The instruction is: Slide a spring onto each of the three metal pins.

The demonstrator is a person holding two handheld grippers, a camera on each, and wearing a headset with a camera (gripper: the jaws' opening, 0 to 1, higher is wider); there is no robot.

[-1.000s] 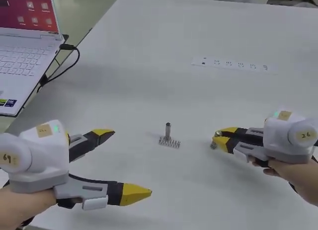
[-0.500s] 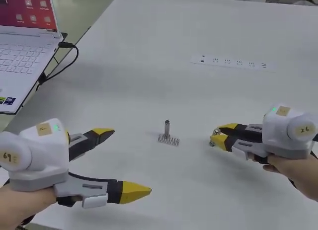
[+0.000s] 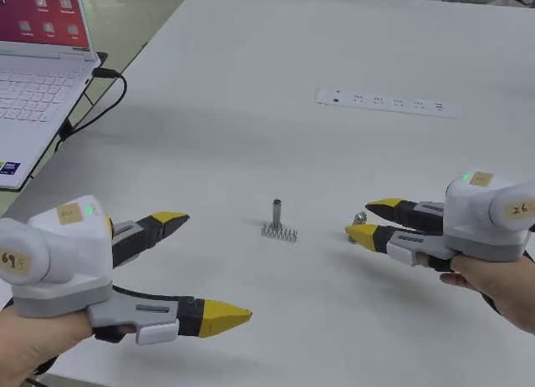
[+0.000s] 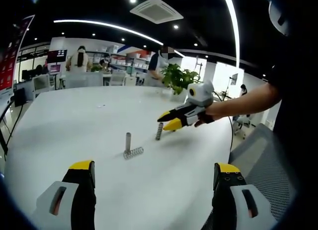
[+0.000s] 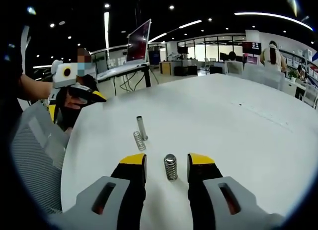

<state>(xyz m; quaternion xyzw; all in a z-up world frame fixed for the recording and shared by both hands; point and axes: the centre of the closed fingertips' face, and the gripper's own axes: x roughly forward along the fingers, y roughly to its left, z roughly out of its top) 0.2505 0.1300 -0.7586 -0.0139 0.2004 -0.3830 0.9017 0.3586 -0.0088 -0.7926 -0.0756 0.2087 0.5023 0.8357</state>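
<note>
A bare metal pin [image 3: 277, 211] stands upright mid-table, and a loose spring [image 3: 279, 233] lies flat against its base. In the left gripper view the same pin [image 4: 127, 142] and spring [image 4: 134, 152] sit ahead of my left gripper [image 4: 154, 166], which is wide open and holds nothing. A second pin with a spring on it [image 5: 170, 166] stands between the parted fingers of my right gripper [image 5: 167, 159], with a gap on each side. In the head view that pin [image 3: 359, 218] is at the tips of the right gripper [image 3: 369, 220], and the left gripper [image 3: 201, 268] hovers at lower left.
An open laptop [image 3: 33, 78] with a black cable [image 3: 100, 111] sits at the table's left edge. A white power strip [image 3: 386, 103] lies at the far right. A mesh chair [image 5: 35, 155] stands beside the table. People stand in the background.
The right gripper's jaws have spread apart, leaving the spring-covered pin standing between them. The left gripper stays open in place. The head view has shifted slightly.
</note>
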